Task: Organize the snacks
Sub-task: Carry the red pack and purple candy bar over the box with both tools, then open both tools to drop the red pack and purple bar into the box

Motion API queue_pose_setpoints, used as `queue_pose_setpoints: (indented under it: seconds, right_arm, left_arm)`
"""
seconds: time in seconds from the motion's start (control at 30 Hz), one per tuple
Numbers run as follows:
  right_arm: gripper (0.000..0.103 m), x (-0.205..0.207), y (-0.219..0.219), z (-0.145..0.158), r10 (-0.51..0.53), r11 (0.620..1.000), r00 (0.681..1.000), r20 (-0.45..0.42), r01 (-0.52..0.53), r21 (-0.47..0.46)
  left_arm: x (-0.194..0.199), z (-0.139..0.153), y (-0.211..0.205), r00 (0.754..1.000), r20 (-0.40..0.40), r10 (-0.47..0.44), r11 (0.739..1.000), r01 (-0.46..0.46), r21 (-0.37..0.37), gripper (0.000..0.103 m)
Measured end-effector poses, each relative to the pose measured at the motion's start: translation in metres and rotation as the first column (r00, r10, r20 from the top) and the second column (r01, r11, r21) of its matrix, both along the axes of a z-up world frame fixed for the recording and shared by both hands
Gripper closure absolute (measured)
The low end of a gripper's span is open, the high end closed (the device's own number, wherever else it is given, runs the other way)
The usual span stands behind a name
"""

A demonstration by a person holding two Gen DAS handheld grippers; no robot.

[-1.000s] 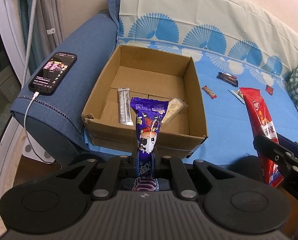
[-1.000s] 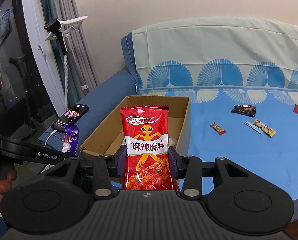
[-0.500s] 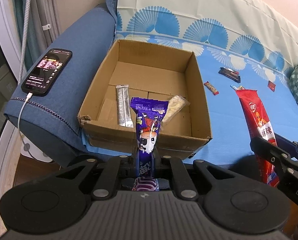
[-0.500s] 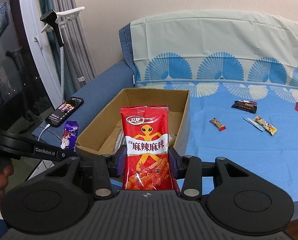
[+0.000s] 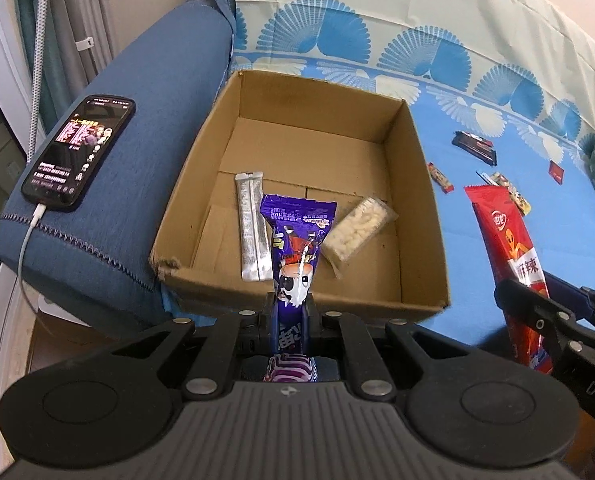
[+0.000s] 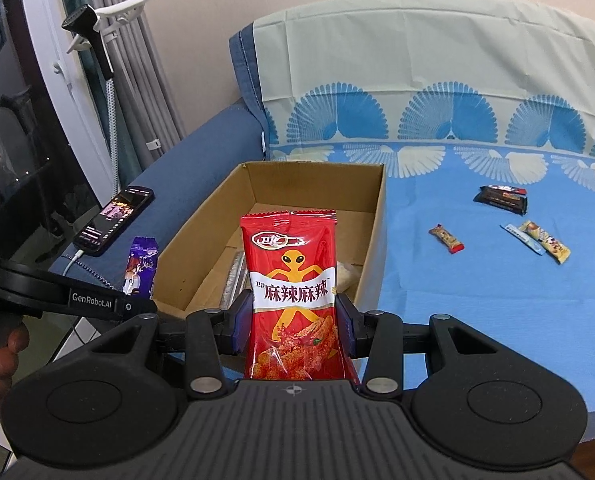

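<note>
My left gripper (image 5: pixel 288 312) is shut on a purple snack packet (image 5: pixel 295 240), held upright just above the near wall of an open cardboard box (image 5: pixel 427 200). In the box lie a silver stick sachet (image 5: pixel 251 226) and a clear pack of white pieces (image 5: pixel 357 228). My right gripper (image 6: pixel 293 324) is shut on a red spicy snack bag (image 6: pixel 291 280), held upright at the box's (image 6: pixel 373 216) near right corner. The purple packet (image 6: pixel 141 264) also shows in the right wrist view, and the red bag (image 5: pixel 509 248) in the left wrist view.
The box stands on a blue sofa cover (image 6: pixel 477 300). Several small snacks lie on it to the right: a dark bar (image 6: pixel 501 198), a small red-ended bar (image 6: pixel 445 238), a yellow bar (image 6: pixel 545 240). A charging phone (image 5: pixel 77 148) lies on the blue armrest (image 5: pixel 145 128).
Both grippers have moved forward toward the box with their packets still held. The box now looks nearer and larger in both views.
</note>
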State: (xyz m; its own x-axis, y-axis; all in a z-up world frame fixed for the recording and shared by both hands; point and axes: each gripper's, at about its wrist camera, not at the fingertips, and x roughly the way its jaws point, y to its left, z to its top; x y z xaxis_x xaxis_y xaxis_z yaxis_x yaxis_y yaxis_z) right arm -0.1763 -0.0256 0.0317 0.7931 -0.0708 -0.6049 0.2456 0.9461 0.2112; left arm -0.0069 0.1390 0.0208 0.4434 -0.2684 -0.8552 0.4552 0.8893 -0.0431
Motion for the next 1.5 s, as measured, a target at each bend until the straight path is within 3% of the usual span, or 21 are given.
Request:
queue_pose_setpoints:
  seconds: [0.6, 1.13, 1.17, 1.2, 1.23, 1.27, 1.33, 1.5]
  right_arm:
    - [0.058, 0.104, -0.027, -0.032, 0.015, 0.999, 0.998, -0.060, -0.013, 0.032]
    - [0.058, 0.174, -0.046, -0.065, 0.022, 0.998, 0.996, -0.089, -0.018, 0.052]
    - [0.057, 0.179, -0.047, -0.066, 0.026, 0.998, 0.996, -0.085, -0.022, 0.057]
    - [0.054, 0.184, -0.048, -0.066, 0.033, 0.997, 0.996, -0.079, -0.027, 0.065]
    - [0.052, 0.187, -0.049, -0.067, 0.040, 0.996, 0.996, -0.077, -0.034, 0.077]
    - [0.049, 0.192, -0.051, -0.067, 0.034, 0.996, 0.996, -0.078, -0.027, 0.087]
    - [0.031, 0.195, -0.056, -0.065, 0.008, 0.995, 0.997, -0.079, 0.000, 0.104]
    - [0.017, 0.171, -0.052, -0.057, 0.011, 0.993, 0.994, -0.111, 0.002, 0.120]
  left_arm:
    - [0.098, -0.029, -0.032, 0.999, -0.042, 0.016, 1.000, -0.015, 0.017, 0.092]
    - [0.149, -0.070, -0.059, 0.997, -0.077, 0.016, 0.998, -0.012, 0.054, 0.092]
    - [0.151, -0.072, -0.059, 0.997, -0.074, 0.012, 0.999, -0.008, 0.053, 0.085]
    - [0.152, -0.072, -0.060, 0.997, -0.077, 0.006, 0.999, -0.002, 0.052, 0.056]
    - [0.153, -0.072, -0.059, 0.997, -0.080, 0.012, 0.998, -0.007, 0.056, 0.033]
    - [0.154, -0.071, -0.057, 0.997, -0.074, 0.035, 0.998, -0.030, 0.061, 0.002]
    - [0.149, -0.064, -0.047, 0.996, -0.003, 0.089, 0.995, -0.088, 0.055, 0.000]
    - [0.125, -0.063, -0.027, 0.994, -0.030, 0.102, 0.990, -0.099, 0.105, 0.000]
